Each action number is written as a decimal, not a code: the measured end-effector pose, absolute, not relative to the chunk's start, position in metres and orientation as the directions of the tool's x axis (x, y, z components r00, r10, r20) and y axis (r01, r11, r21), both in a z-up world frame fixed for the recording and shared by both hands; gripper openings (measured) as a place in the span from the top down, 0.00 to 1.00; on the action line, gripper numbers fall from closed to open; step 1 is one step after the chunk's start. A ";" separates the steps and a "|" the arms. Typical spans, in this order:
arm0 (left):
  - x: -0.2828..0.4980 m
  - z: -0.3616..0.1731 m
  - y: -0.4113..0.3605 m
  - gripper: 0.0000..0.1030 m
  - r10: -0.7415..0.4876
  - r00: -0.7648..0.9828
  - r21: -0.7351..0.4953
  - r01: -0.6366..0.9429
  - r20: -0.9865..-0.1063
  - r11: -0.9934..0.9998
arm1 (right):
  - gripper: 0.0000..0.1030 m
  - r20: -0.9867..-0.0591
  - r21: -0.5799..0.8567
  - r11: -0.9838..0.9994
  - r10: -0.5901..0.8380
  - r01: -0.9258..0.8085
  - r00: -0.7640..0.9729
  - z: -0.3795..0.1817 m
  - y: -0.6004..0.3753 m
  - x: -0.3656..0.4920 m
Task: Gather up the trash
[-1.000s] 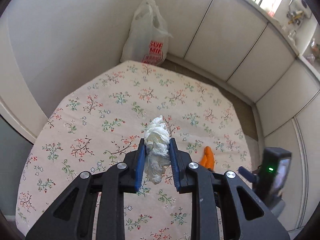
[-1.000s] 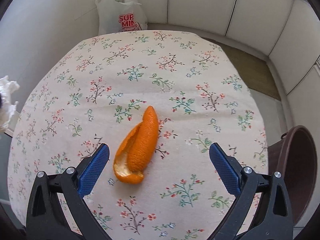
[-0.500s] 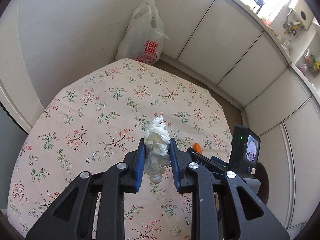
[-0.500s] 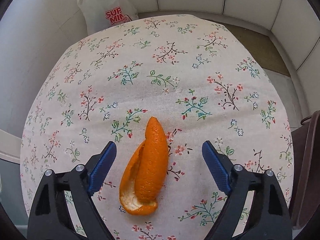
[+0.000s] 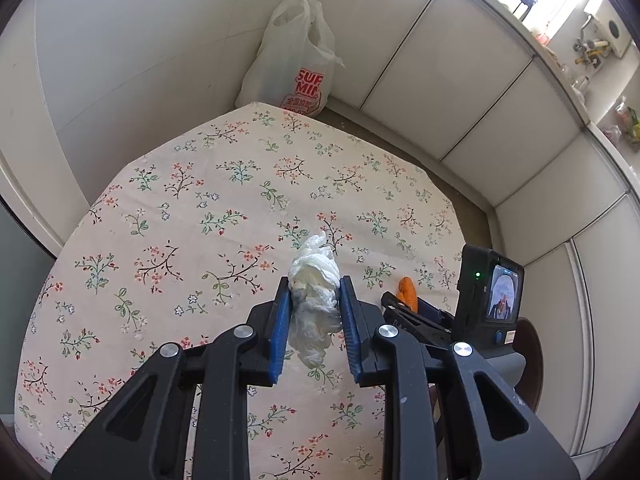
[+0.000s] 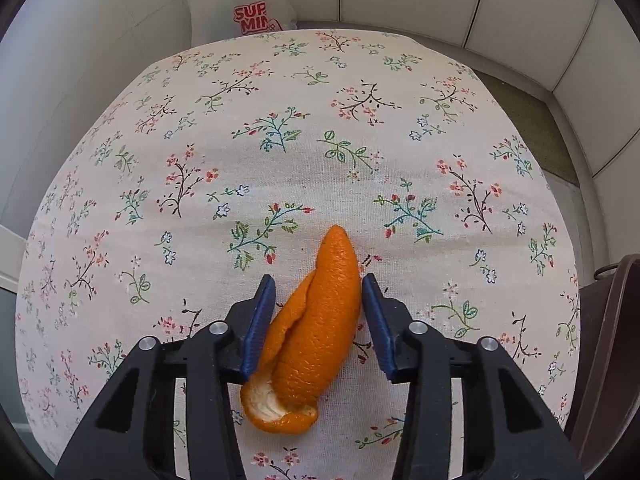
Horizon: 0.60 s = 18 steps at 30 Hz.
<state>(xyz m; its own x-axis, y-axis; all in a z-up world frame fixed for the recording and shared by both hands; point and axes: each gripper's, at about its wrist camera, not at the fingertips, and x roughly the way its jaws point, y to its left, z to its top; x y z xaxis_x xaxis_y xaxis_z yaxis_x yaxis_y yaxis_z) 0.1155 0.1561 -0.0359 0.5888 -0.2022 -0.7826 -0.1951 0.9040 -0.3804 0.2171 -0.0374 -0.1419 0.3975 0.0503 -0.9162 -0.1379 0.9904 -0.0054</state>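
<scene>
**A:** So where were we at this point? We had the left gripper clamped tight on the crumpled tissue, lifted clear above the middle of the floral tablecloth. That half was sorted.

**B:** Yep, and the right gripper was the busy one. We had it pointing steeply down over the orange peel, near the edge of the table closest to us, on the right-hand side. Jaws were closing with the peel between them. The left blue pad looked like it was touching the curled flap; the right one sat right at the peel's flank, and we couldn't tell if it was actually pressing yet.

**A:** So we were mid-grab on trash item two, basically.

**B:** That's how we read it. The peel lay on the cloth, long axis running along the fingers, so the squeeze came across its narrow width. It's springy and hollow, so we figured it'd fold a bit before it held.

**A:** Next move?

**B:** Finish the squeeze, then lift straight up without dragging the cloth. After that, both pieces need a home. We guessed the white plastic bag, beyond the far edge of the table, or maybe the brown bin off the right edge. Couldn't say which.
</scene>
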 end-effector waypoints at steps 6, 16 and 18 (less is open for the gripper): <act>0.115 -0.038 0.158 0.76 -0.200 0.582 -0.380 -0.205 -0.789 0.902 | 0.73 -0.910 0.012 0.990 0.070 -0.143 0.409 -0.139 -0.040 0.217; 0.116 -0.038 0.159 0.76 -0.195 0.576 -0.381 -0.221 -0.794 0.898 | 0.84 -0.889 0.038 0.984 0.113 -0.173 0.444 -0.123 -0.037 0.213; 0.116 -0.037 0.160 0.76 -0.196 0.577 -0.384 -0.224 -0.793 0.896 | 0.85 -0.883 0.042 0.983 0.120 -0.177 0.454 -0.117 -0.035 0.212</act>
<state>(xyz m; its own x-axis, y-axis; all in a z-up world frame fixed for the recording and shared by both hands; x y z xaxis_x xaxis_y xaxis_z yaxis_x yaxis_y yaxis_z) 0.1155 0.1601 -0.0371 0.5772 -0.1962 -0.7927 -0.2236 0.8957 -0.3845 0.2121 -0.0355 -0.1172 0.4541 0.1199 -0.8829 -0.1771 0.9833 0.0424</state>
